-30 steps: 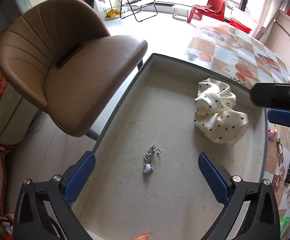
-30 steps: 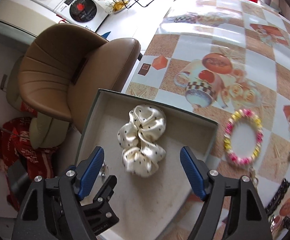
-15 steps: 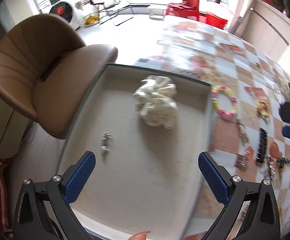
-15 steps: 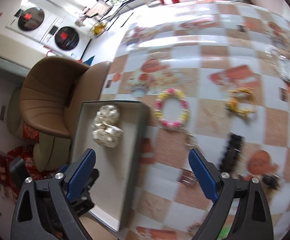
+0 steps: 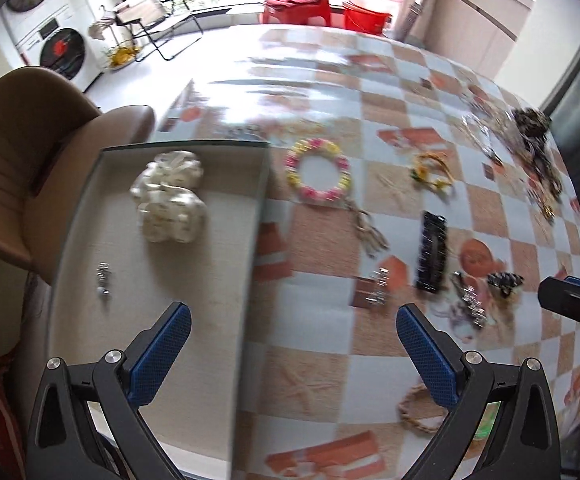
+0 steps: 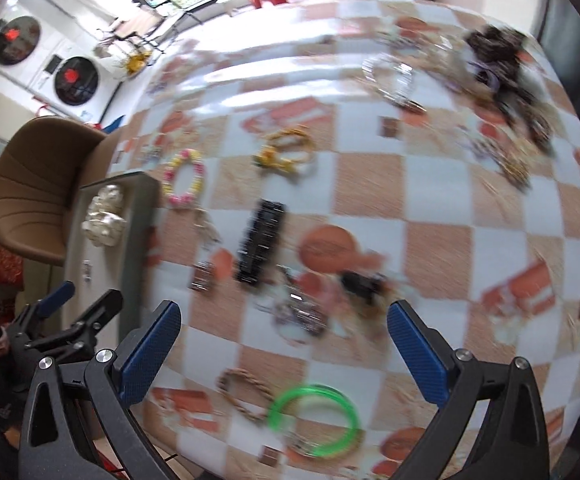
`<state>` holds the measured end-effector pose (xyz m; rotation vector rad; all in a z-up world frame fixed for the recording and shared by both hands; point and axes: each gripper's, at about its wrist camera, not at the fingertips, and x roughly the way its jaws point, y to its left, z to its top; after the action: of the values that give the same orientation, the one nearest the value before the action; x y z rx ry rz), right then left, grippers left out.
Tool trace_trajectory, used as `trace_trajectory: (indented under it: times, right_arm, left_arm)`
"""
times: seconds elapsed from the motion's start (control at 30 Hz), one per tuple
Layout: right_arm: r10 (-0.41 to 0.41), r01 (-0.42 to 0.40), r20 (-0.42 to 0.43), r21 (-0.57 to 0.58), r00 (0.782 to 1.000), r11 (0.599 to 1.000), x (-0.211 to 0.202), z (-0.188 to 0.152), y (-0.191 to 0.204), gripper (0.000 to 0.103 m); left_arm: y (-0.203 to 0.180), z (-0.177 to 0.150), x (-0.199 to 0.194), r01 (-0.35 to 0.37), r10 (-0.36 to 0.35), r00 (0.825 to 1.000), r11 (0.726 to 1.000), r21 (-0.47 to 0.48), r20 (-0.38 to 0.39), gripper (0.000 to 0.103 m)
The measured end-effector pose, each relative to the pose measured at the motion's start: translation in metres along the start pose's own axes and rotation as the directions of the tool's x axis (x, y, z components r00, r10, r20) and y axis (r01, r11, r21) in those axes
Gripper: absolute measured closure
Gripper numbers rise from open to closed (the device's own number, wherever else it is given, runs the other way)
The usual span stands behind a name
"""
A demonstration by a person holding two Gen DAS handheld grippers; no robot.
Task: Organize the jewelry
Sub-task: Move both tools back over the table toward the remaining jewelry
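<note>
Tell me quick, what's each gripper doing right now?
Left gripper: open, holding nothing.
Right gripper: open, nothing between its fingers, which have just been opening.

Orange-white checked tablecloth [image 6: 369, 184], cream dotted scrunchie [image 5: 170, 196] in grey tray [image 5: 256, 216], pink-yellow bead bracelet [image 5: 317, 174], green bangle [image 6: 313, 420], black clip [image 6: 261, 240]

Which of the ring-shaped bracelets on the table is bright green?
The green bangle, lying nearest the right tool. The braided one beside it is tan; the beaded one is pink and yellow.

Motion smears my right view: the dark tangled heap [image 6: 501, 56] at the checkered surface's [image 6: 369, 184] far edge is unreadable, and the small silver pieces [image 6: 301, 314] blur together.
</note>
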<state>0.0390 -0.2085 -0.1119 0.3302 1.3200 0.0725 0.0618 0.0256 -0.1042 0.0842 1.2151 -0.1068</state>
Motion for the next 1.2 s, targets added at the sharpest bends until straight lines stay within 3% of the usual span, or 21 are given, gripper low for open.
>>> trace_trajectory:
  times: [0.23,0.6,1.0,1.17,1.2]
  right_arm:
    - [-0.064,0.064,-0.014,-0.006,0.998,0.998,0.008,-0.012,-0.029,0.0]
    - [-0.115,0.113,-0.023,-0.088,0.993,0.99,0.026,-0.011,-0.044,0.001]
    - [-0.141,0.137,-0.001,-0.243,0.99,0.96,0.052,-0.005,-0.026,0.016]
    - [-0.163,0.156,0.003,-0.301,0.987,0.941,0.063,-0.004,-0.02,0.027]
    - [-0.164,0.157,0.003,-0.306,0.986,0.939,0.065,-0.003,-0.02,0.028]
  left_arm:
    - [-0.032,-0.004,0.022,0.005,-0.003,0.999,0.999,0.043,-0.036,0.0]
    - [-0.039,0.012,0.048,-0.003,0.004,0.998,1.0,0.02,-0.055,0.0]
    - [-0.046,0.05,0.083,-0.003,-0.002,0.999,0.995,-0.096,-0.053,0.0]
    - [-0.046,0.056,0.098,-0.015,0.007,0.998,0.993,-0.118,-0.069,0.006]
    - [-0.046,0.057,0.101,-0.018,0.01,0.997,0.993,-0.121,-0.072,0.013]
